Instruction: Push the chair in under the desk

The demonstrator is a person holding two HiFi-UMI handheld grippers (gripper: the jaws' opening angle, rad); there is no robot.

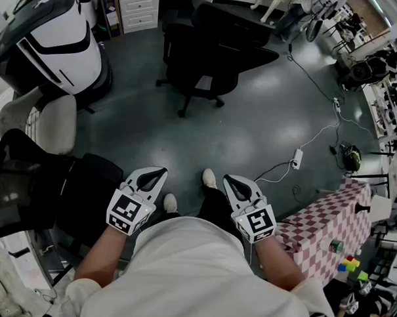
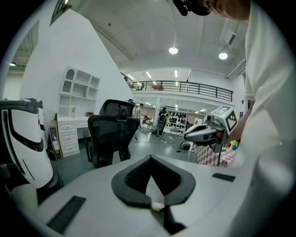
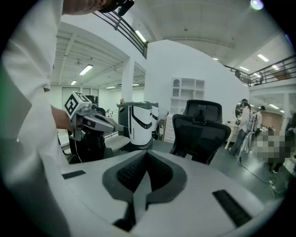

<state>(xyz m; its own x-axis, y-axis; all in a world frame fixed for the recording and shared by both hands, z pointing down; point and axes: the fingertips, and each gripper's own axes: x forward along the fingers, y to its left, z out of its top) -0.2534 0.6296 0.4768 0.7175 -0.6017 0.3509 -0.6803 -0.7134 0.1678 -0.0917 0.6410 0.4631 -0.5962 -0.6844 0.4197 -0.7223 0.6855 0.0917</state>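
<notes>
The left gripper (image 1: 157, 176) and the right gripper (image 1: 231, 182) are hovering at the person's waist, each with its jaws pressed together on nothing. The black chair (image 1: 203, 53) is standing well ahead on the grey floor (image 1: 186, 144), near the white drawer unit (image 1: 141, 7).

This is a large open robotics lab or workshop hall. It has a bare grey floor (image 1: 252, 124) with loose cables (image 1: 311, 143), black office chairs (image 1: 209, 56), a bulky white machine (image 1: 59, 43), crowded equipment racks (image 1: 394, 104), and a railed mezzanine (image 2: 185, 87) under ceiling lights.
</notes>
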